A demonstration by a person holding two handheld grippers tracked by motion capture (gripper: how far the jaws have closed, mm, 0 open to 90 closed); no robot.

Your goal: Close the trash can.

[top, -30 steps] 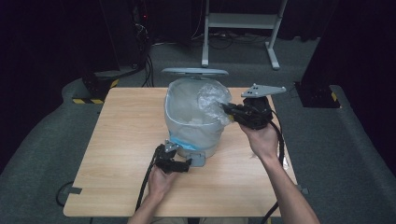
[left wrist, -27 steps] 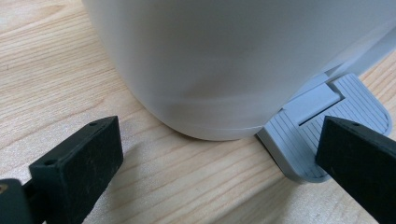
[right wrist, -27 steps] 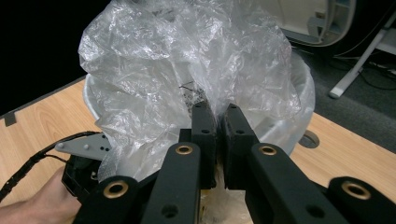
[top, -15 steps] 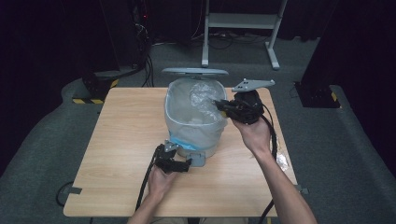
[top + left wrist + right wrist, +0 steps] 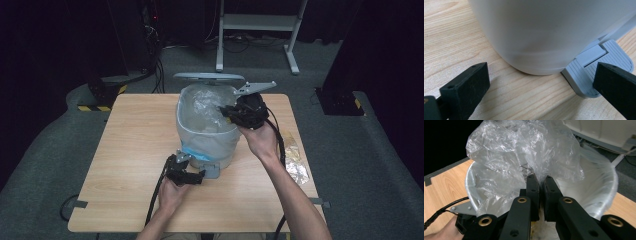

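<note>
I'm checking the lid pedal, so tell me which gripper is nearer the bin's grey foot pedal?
Left. The left gripper sits right at the foot pedal, jaws open beside it. The right gripper is up over the bin's rim, pinching the plastic liner.

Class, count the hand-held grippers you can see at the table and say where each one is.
2. The left hand-held gripper sits by the bin's pedal; the right hand-held gripper is over the bin, pinching the plastic liner.

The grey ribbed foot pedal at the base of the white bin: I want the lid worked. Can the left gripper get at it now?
Probably yes. The left gripper is open beside the grey ribbed foot pedal, one jaw already over it, with nothing between them on the wooden table.
</note>
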